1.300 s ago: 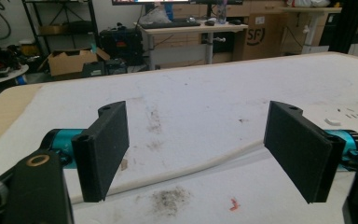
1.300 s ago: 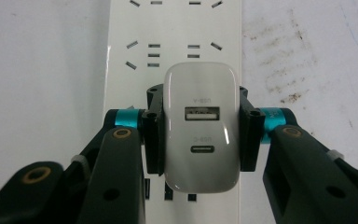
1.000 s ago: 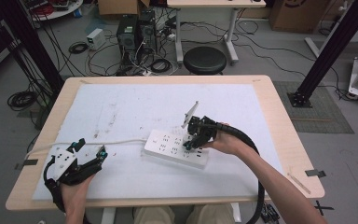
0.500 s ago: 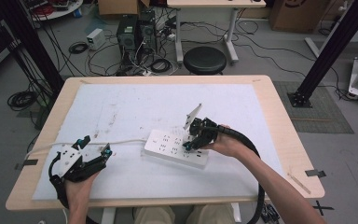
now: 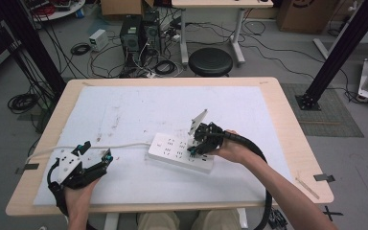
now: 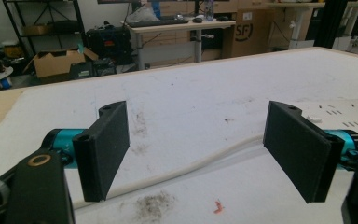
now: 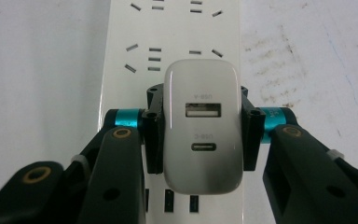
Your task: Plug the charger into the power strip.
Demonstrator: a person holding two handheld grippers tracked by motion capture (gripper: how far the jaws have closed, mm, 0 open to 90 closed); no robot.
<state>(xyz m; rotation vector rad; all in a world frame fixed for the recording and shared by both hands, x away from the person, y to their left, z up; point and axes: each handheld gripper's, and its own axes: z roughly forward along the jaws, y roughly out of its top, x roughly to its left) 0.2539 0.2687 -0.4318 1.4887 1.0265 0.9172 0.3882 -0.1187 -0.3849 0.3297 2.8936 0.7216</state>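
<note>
the right gripper [image 7: 200, 133] is clamped on a white charger [image 7: 201, 126], one jaw on each side, holding it over the power strip [image 7: 168, 28] with its usb ports facing the camera. in the high view the strip [image 5: 172, 151] lies mid-table on the white mat [image 5: 134, 110], its cord [image 5: 115, 146] running left. the left gripper [image 5: 96, 153] rests near the table's front left, jaws wide apart and empty, the cord [image 6: 186, 165] passing on the mat between them.
</note>
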